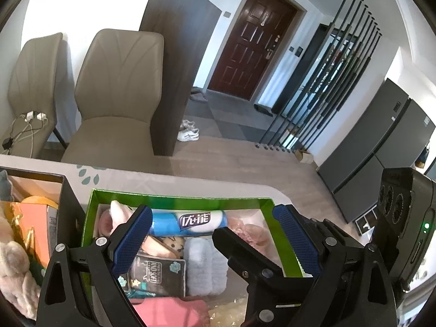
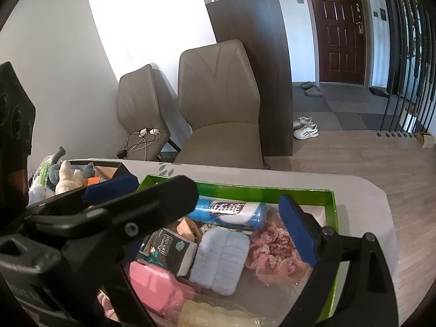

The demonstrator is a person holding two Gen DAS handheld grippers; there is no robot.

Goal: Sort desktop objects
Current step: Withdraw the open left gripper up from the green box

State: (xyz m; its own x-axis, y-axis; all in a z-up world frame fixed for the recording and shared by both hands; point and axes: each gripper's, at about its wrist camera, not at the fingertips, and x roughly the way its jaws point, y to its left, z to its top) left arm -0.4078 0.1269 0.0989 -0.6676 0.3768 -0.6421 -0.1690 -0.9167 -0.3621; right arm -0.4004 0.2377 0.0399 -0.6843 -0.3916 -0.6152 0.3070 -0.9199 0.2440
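Both tongs hover over the green box (image 1: 179, 199) on the worktop (image 2: 362, 207), each spread wide with nothing between its blue pads. The left tongs (image 1: 215, 234) and right tongs (image 2: 204, 218) overlap above the box. Inside lie a blue-and-white roll (image 2: 231, 212), a pale blue fluffy pad (image 2: 220, 259), a dark packet (image 2: 169, 250), pink frilly fabric (image 2: 275, 253) and a pink cloth (image 2: 152, 280). A black box (image 1: 69, 199) of plush toys (image 2: 68, 175) stands just beside it.

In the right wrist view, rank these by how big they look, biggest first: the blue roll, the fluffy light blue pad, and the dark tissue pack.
1. Fluffy light blue pad
2. Blue roll; close to the pad, and it lies farther from the camera, so that order is unsure.
3. Dark tissue pack, partly hidden.
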